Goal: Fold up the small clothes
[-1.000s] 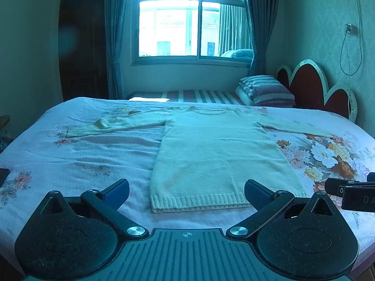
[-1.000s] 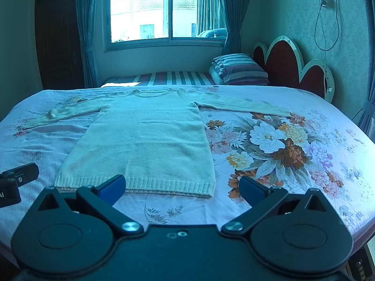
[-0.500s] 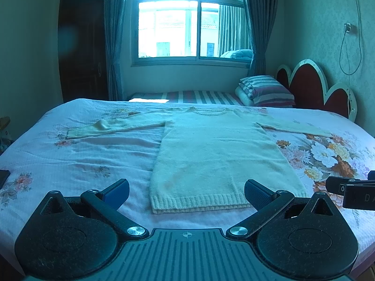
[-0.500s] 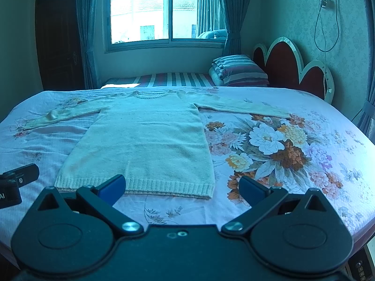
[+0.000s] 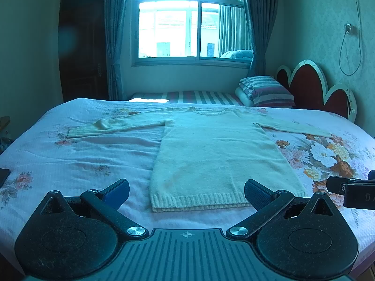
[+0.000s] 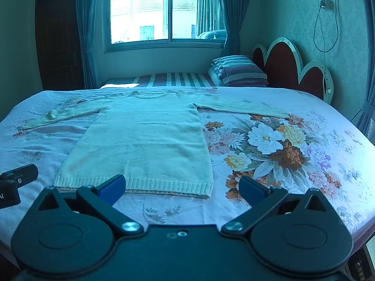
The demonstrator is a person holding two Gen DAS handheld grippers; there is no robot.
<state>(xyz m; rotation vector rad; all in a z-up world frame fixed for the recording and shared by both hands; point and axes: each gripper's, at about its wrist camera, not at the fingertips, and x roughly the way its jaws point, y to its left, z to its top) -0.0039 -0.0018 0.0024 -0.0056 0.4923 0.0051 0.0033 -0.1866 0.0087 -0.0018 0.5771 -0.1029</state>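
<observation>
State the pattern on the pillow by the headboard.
Stripes, dark and light, on the pillow; clearest in the right wrist view.

The sweater (image 5: 218, 152) I'm facing is a pale cream knit with long sleeves, spread flat and face up on the bed. Its ribbed hem (image 6: 150, 183) lies nearest me, the round neckline at the far end. Both sleeves stretch straight out to the sides (the left one has a small bump near the cuff). A faint brownish mark shows low on the body.
</observation>
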